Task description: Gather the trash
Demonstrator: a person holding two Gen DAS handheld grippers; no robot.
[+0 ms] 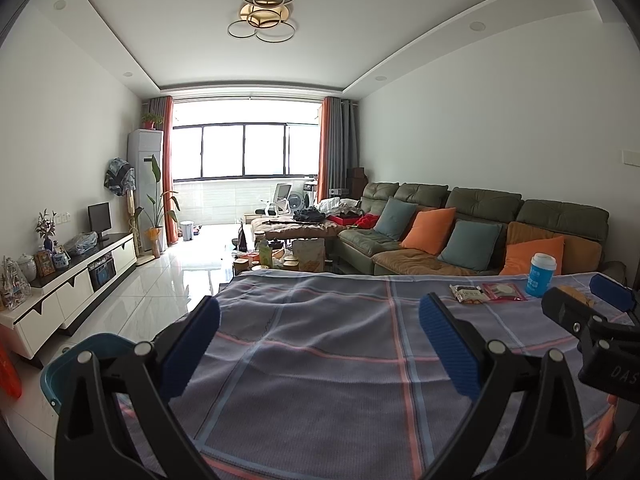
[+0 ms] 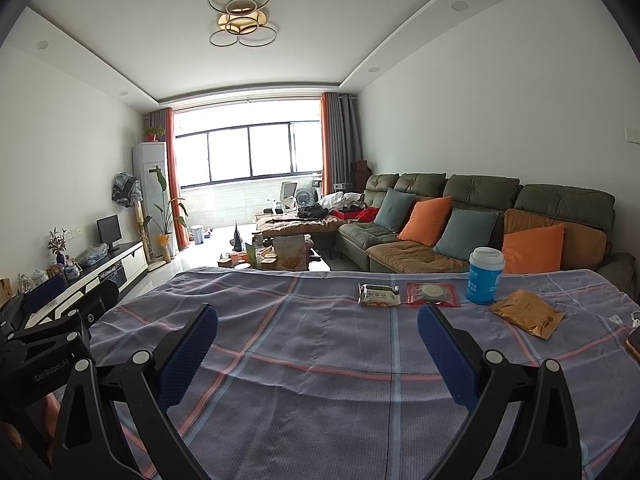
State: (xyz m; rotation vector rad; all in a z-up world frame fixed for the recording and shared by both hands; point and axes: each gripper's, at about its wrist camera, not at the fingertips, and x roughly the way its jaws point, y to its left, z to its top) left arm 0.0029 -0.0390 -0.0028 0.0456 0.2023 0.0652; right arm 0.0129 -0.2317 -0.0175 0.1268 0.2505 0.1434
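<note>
Left wrist view: left gripper hovers low over the checked tablecloth, fingers spread wide, nothing between them. Trash sits far right on the cloth: a white-and-dark snack wrapper, a red sachet touching it, then a blue cup with a white lid just beside. A teal bin shows at the lower left, off the table's edge; judged to be the drop point. The right gripper enters from the right, near the cup.

Judgement: no piece is picked up yet; the step in hand is the first reach. The flat wrappers call for a low, shallow approach, one finger sliding under an edge so the cloth is not pinched with it. Risk: cloth bunches and drags neighbouring pieces.

Right wrist view: right gripper is likewise spread and empty, above bare cloth. Ahead lie the snack wrapper, red sachet and cup in a row, with a crumpled gold foil packet nearer, right of the cup, apart from it. The left gripper sits at the left margin.

Appearance: wrappers are thin, flat, glossy; the foil is creased, slightly raised, likely the easiest grasp. The cup stands upright; contents cannot be told, so keep it level when lifted
</note>
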